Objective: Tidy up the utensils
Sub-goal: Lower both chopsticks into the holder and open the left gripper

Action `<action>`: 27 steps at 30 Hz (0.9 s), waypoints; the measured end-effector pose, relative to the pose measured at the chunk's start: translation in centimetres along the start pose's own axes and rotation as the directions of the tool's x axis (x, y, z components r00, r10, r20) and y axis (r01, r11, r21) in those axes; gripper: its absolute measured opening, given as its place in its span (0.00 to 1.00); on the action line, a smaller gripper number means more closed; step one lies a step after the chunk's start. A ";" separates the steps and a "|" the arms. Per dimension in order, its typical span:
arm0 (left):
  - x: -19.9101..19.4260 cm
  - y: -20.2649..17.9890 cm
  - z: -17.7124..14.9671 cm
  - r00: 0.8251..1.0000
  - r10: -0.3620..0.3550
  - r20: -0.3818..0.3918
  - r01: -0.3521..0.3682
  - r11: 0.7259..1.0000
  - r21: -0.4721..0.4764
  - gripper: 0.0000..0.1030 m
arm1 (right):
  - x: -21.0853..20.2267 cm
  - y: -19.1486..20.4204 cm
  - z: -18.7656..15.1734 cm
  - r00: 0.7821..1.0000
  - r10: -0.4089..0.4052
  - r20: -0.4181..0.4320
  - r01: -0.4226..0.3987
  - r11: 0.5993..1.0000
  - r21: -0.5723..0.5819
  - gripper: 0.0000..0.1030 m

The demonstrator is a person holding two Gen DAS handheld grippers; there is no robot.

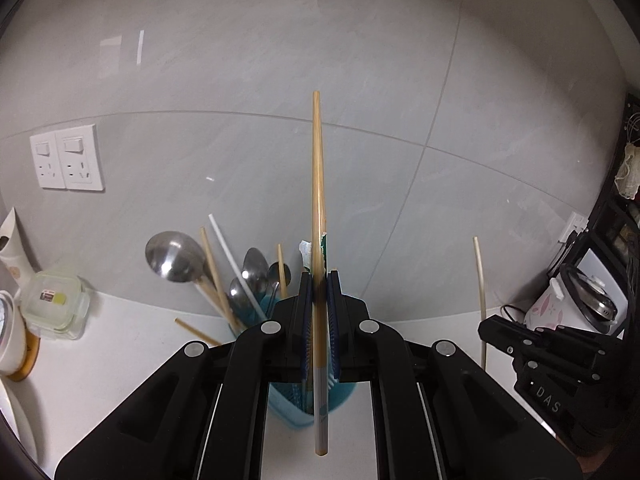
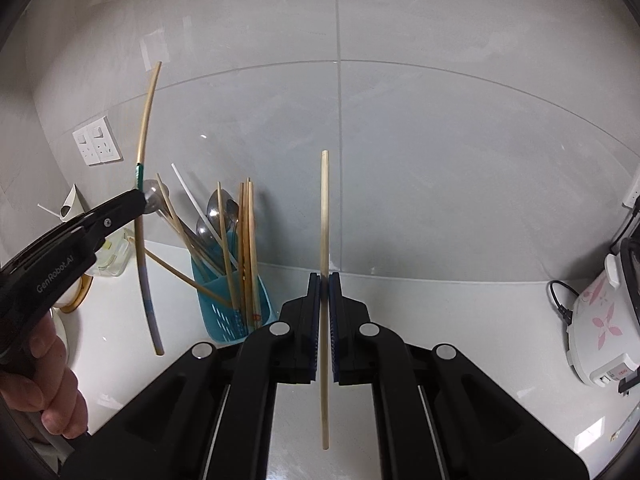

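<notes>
My left gripper (image 1: 320, 284) is shut on a bamboo chopstick with a grey lower end (image 1: 318, 200), held upright just above the blue utensil basket (image 1: 294, 400). The basket (image 2: 228, 316) holds spoons (image 1: 174, 256), several chopsticks (image 2: 246, 240) and a white straw-like stick (image 1: 236, 264). My right gripper (image 2: 325, 280) is shut on a plain pale chopstick (image 2: 325, 208), held upright to the right of the basket. The left gripper (image 2: 138, 196) and its chopstick (image 2: 143, 216) show in the right wrist view; the right gripper (image 1: 486, 326) and its chopstick (image 1: 479, 280) show in the left wrist view.
A white counter (image 2: 460, 320) runs along a grey tiled wall (image 1: 240, 80) with sockets (image 1: 68, 160). A lidded glass container (image 1: 56, 308) and a round white item (image 1: 10, 340) stand left of the basket. A rice cooker (image 2: 600, 328) sits at the right. One chopstick (image 1: 196, 332) leans against the basket's side.
</notes>
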State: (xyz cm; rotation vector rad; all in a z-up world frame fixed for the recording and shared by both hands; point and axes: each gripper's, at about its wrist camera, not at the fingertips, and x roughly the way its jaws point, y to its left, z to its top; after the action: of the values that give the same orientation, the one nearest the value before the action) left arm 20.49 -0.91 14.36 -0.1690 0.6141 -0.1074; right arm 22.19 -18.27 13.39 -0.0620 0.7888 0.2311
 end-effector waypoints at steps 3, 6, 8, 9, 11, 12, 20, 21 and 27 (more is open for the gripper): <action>1.3 0.3 0.5 1.000 -0.007 0.001 0.007 1.000 -0.003 0.07 | 0.6 0.3 0.5 1.000 -0.002 0.002 0.002 1.000 0.002 0.03; 2.6 0.4 0.8 1.000 -0.008 -0.003 0.008 1.000 -0.002 0.07 | 1.4 0.4 1.0 1.000 -0.005 -0.004 0.005 1.000 0.007 0.03; 3.6 0.6 0.7 1.000 -0.010 -0.016 0.010 1.000 0.003 0.07 | 2.0 0.5 1.2 1.000 -0.006 -0.013 0.006 1.000 0.010 0.03; 4.2 0.6 0.6 1.000 -0.011 -0.026 0.011 1.000 0.004 0.07 | 2.3 0.5 1.1 1.000 -0.006 -0.017 0.006 1.000 0.010 0.03; 5.1 0.7 0.4 0.999 -0.012 -0.042 0.012 1.000 0.005 0.07 | 2.9 0.5 1.2 1.000 -0.008 -0.026 0.008 1.000 0.009 0.03; 5.5 0.8 0.2 0.999 -0.012 -0.049 0.012 1.000 0.003 0.07 | 3.2 0.5 1.3 0.999 -0.008 -0.032 0.009 1.000 0.010 0.03; 8.4 1.4 -0.2 0.997 -0.008 -0.082 0.009 1.000 0.005 0.07 | 5.5 0.5 1.8 0.998 -0.004 -0.062 0.004 1.000 0.014 0.03; 8.6 1.5 -0.3 0.996 -0.006 -0.087 0.006 1.000 0.004 0.07 | 5.6 0.5 1.8 0.998 -0.001 -0.062 0.002 1.000 0.014 0.03; 9.2 2.1 -0.8 0.994 0.026 -0.105 -0.027 1.000 -0.006 0.26 | 6.7 1.1 2.1 0.997 0.024 -0.068 -0.023 1.000 0.014 0.03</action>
State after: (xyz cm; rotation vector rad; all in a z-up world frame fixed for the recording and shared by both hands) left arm 27.64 -0.30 8.14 -0.1635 0.7213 -0.0889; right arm 27.99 -15.71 10.20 -0.0487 0.8590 0.2472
